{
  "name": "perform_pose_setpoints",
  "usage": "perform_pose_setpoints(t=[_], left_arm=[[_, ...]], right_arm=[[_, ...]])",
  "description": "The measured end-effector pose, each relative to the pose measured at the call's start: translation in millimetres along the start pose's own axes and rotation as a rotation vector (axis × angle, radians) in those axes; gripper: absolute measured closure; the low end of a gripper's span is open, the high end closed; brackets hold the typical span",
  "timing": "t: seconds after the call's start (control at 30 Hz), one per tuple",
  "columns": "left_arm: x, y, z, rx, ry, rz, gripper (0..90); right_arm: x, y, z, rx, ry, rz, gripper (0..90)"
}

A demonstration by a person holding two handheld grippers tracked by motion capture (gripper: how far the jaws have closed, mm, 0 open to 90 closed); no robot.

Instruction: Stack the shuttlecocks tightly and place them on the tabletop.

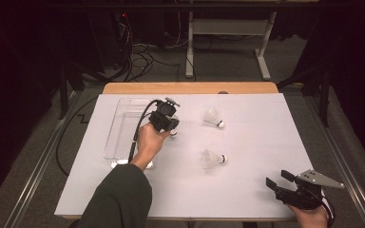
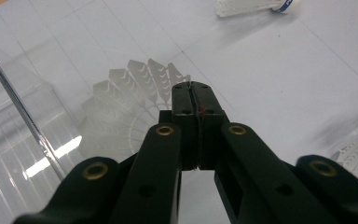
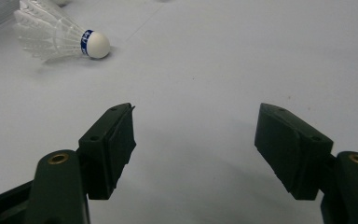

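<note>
From the high view, the left tool is seen held over the counter just beside the clear tray, with a small white shuttlecock cork showing at its tip; whether anything is gripped cannot be judged there. In the left gripper view, the jaws are found pressed together on the feather edge of a shuttlecock, whose skirt spreads out behind them next to the tray wall; its cork is hidden by the jaws. Two more shuttlecocks lie on the counter, well apart from the right tool, which is held released at the near right edge. In the right gripper view, only bare counter lies between its parted jaws.
</note>
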State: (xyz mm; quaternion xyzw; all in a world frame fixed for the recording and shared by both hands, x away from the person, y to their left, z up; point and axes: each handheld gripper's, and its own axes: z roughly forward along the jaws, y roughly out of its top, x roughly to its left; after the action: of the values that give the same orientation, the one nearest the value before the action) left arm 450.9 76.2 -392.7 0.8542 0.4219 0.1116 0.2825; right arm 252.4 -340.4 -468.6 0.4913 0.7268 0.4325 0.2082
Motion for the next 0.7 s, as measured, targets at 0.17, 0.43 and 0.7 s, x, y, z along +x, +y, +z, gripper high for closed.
perform_pose_setpoints(t=[0.17,0.43,0.7], left_arm=[[-1.1,0.5,4.1,-0.001,0.0,-0.001,89.0],[-5.3,3.3,10.3,0.0,-0.007,0.0,86.1],[-10.1,6.3,14.5,0.003,-0.014,0.007,84.1]], right_arm=[[0.1,0.0,0.3,0.001,0.0,0.0,29.0],[0.1,0.0,0.1,0.0,0.001,0.001,29.0],[0.2,0.0,-0.1,-0.001,0.003,-0.003,29.1]])
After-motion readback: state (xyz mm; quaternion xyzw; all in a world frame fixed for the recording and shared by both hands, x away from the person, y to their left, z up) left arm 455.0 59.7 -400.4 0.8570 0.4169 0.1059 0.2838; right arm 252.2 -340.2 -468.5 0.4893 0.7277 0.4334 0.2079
